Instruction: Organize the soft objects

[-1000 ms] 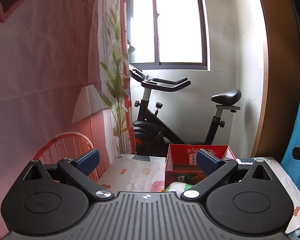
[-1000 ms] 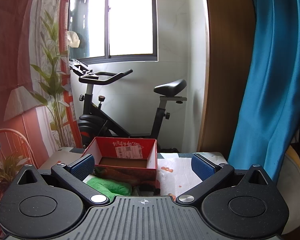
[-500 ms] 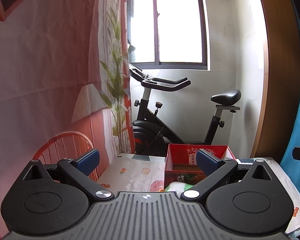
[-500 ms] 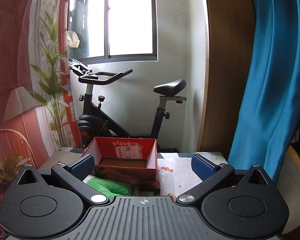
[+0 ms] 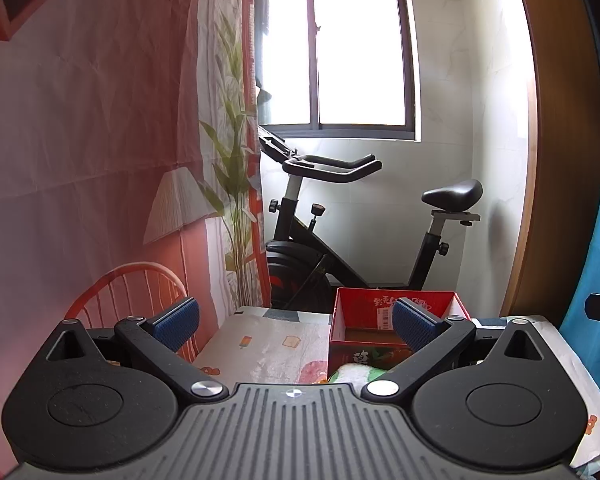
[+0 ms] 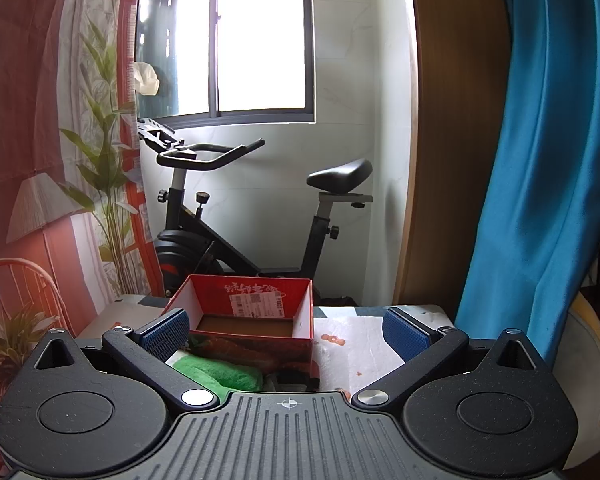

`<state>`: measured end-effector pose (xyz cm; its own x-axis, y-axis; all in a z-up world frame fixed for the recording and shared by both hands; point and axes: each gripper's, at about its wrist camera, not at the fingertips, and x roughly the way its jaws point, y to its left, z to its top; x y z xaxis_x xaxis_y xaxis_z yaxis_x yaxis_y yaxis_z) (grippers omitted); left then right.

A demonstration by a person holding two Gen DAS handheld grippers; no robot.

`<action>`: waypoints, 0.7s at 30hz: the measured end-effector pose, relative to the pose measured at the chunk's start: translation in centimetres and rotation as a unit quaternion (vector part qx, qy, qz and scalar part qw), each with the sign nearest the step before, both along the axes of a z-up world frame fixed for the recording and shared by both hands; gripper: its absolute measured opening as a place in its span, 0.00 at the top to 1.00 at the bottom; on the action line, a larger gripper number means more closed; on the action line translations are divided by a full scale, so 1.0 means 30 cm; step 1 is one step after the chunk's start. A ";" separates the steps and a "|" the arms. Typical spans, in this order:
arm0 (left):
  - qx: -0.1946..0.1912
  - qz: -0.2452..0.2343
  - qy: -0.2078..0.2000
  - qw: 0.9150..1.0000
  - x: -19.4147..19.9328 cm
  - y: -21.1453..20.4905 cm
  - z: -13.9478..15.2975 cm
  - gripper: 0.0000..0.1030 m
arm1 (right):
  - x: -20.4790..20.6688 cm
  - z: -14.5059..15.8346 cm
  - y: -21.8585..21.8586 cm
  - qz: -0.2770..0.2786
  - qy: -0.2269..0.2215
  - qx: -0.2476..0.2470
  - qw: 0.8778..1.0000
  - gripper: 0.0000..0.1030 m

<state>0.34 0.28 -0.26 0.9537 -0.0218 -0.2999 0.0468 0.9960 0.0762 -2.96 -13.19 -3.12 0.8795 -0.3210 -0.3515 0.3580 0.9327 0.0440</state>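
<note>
Both tongs are spread wide and hold nothing. From the left wrist view, the left gripper [image 5: 295, 317] hangs level above a table [image 5: 267, 344] covered in a printed cloth, its blue pads well apart. A red cardboard box [image 5: 352, 350] stands open on the table ahead and to the right; its inside looks bare down to the brown floor. Just in front of the box, a white plush piece [image 5: 354, 372] peeks out above the gripper body, mostly hidden. An exercise bike [image 5: 300, 256] stands behind, under the window.

From the right wrist view, the right gripper [image 6: 285, 330] is likewise fully parted and unloaded, facing the same red box [image 6: 251, 344] almost head on. A green soft cloth or toy [image 6: 219, 374] lies on the table against the box's near wall, and something dark sits beside it, too hidden to name.

By my reading the sorting has barely begun: nothing soft is in the box, and at least the green and white pieces remain to be picked up and put away
</note>
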 end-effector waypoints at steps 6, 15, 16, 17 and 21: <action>0.000 0.000 0.000 1.000 0.000 0.000 0.001 0.00 | 0.004 0.000 -0.005 0.001 -0.001 0.001 1.000 0.00; 0.000 0.000 0.000 1.000 0.001 0.000 0.003 0.00 | -0.005 0.010 -0.003 0.001 -0.001 0.001 1.000 0.00; 0.000 0.000 0.000 1.000 0.001 0.000 0.003 0.00 | -0.005 0.010 -0.004 0.001 -0.001 0.001 1.000 0.00; 0.000 0.000 0.000 1.000 0.001 0.000 0.003 0.00 | -0.005 0.010 -0.003 0.001 -0.001 0.002 1.000 0.00; 0.000 0.000 0.001 1.000 0.001 0.000 0.003 0.00 | -0.005 0.011 -0.005 0.001 -0.001 0.003 1.000 0.00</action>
